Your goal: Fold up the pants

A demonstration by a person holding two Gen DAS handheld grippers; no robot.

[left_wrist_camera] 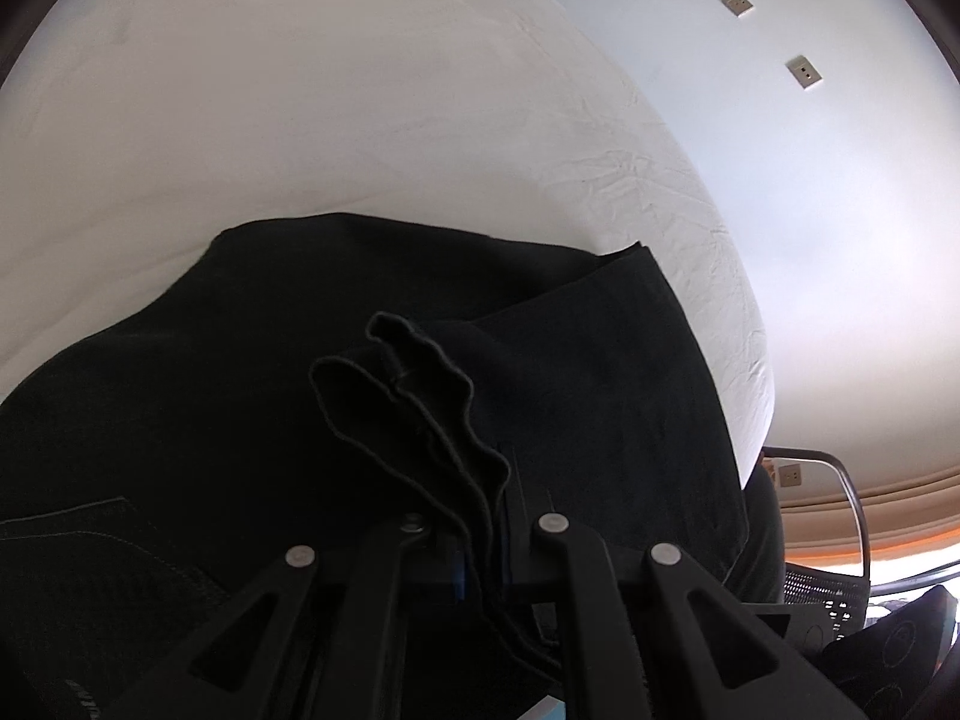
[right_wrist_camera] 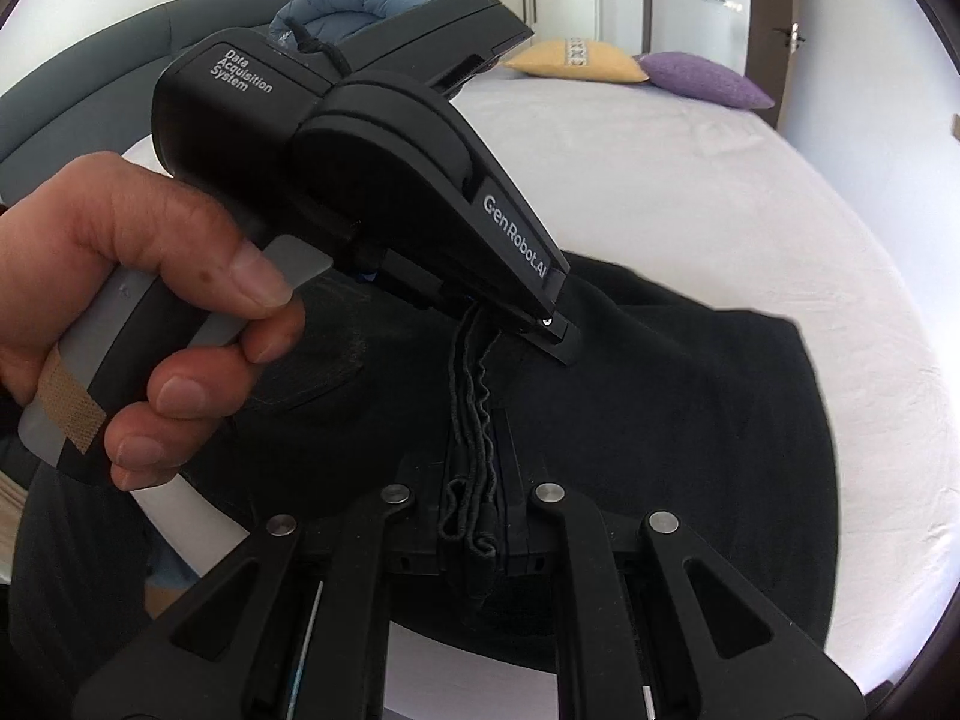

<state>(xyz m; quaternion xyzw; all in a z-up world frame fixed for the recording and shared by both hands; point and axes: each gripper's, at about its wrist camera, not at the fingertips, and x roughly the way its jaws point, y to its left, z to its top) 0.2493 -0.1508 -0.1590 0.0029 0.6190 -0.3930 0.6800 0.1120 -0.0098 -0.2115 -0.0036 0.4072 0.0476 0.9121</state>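
Fabric fills the nearest part of both my views: a bunched, wavy hem of the black pants (right_wrist_camera: 630, 408), pinched on edge. My right claw (right_wrist_camera: 477, 516) is closed narrow on that gathered edge, the layers standing up between its fingers. Just beyond it, the same strip of hem runs straight into my left claw (right_wrist_camera: 480, 324), which grips the far end of the bunch; the two claws sit close together on the one fold, nearly tip to tip. In the left wrist view the left claw (left_wrist_camera: 480, 534) shows the same thing from its own side, the rippled hem clamped between the fingers, with the pants (left_wrist_camera: 240, 390) spreading out dark beyond it.

The left hand (right_wrist_camera: 150, 306) wraps the grey handle of the left device, thumb and fingers curled around it, beside the pants on the headboard side.

Past the claws the rest of the pants lies spread on the bed (right_wrist_camera: 690, 198), a broad dark mass on the white sheet, one edge folded over on itself. What looks like a stitched pocket shows near the left claw, though the cloth is too dark to be sure.

Beyond the pants, at the far end of the bed, lie a yellow pillow (right_wrist_camera: 576, 60) and a purple pillow (right_wrist_camera: 708, 81), side by side, with a blue quilt (right_wrist_camera: 348, 3) heaped toward the grey headboard (right_wrist_camera: 78, 102).
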